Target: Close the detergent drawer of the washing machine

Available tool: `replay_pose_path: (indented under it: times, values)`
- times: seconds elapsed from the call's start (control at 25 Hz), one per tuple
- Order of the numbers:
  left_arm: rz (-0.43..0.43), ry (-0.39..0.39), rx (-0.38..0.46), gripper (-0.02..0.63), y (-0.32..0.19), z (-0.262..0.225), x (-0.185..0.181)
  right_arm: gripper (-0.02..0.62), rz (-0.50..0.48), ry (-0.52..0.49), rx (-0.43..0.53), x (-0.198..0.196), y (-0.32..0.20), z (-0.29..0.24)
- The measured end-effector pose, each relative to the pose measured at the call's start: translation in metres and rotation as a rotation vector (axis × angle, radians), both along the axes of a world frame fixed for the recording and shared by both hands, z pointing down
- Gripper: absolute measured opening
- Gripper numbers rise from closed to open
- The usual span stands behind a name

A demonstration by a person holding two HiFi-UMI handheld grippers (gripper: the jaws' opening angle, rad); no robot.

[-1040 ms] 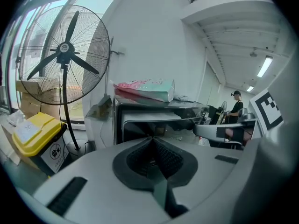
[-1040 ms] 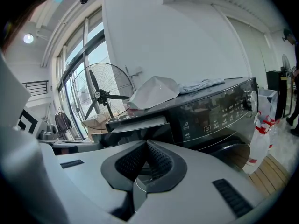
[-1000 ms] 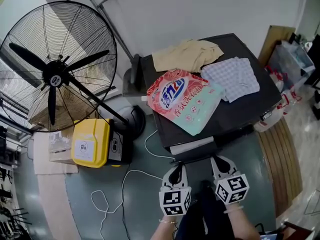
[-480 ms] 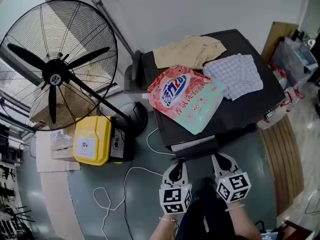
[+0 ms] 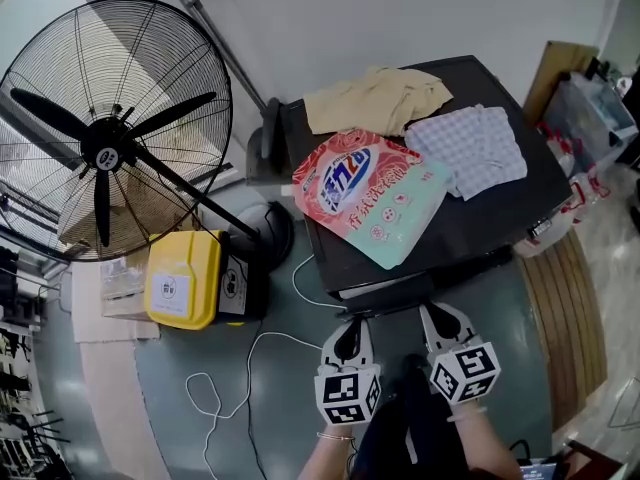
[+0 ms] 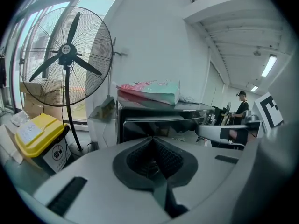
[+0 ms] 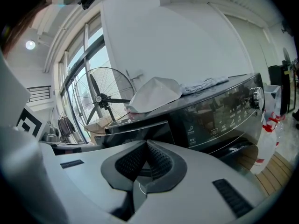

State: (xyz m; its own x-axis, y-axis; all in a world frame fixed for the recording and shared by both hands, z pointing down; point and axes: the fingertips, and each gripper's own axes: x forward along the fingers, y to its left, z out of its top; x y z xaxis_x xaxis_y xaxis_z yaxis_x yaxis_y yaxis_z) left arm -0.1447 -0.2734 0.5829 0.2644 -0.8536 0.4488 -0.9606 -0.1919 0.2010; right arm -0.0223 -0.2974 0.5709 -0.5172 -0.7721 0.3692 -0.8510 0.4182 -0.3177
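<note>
The dark washing machine [image 5: 500, 223] stands in front of me. Its detergent drawer [image 5: 385, 292] sticks a short way out of the front at the machine's left end, showing a pale strip on top. My left gripper [image 5: 347, 328] is shut and empty, its tip at the drawer's left corner. The right gripper [image 5: 438, 314] is also shut and empty, at the drawer's right end. I cannot tell whether either touches it. The drawer front [image 6: 154, 123] fills the space just past the tip in the left gripper view, and the right gripper view shows the drawer front [image 7: 140, 126] beside the control panel [image 7: 219, 113].
A pink and mint detergent pouch [image 5: 365, 196], a beige cloth [image 5: 375, 100] and a checkered cloth [image 5: 470, 148] lie on the machine's top. A big standing fan [image 5: 110, 128] and a yellow-lidded bin [image 5: 185, 280] are at the left. A white cable [image 5: 250, 368] trails across the floor.
Both grippers have moved a little forward toward the machine, and the drawer sticks out less than it did a second ago.
</note>
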Motion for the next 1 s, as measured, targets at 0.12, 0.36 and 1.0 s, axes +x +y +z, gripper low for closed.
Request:
replay_pose_path:
  times: [0.12, 0.36, 1.0]
  values:
    - [-0.016, -0.015, -0.013, 0.015, -0.016, -0.001, -0.004, 0.025, -0.01, 0.021, -0.021, -0.005, -0.016, 0.0]
    - [-0.004, -0.021, -0.004, 0.015, -0.025, -0.003, -0.006, 0.025, -0.002, 0.002, -0.015, -0.006, -0.025, -0.002]
    - [-0.022, -0.015, -0.005, 0.015, -0.029, -0.002, -0.007, 0.025, 0.007, -0.055, -0.006, -0.007, -0.029, -0.001]
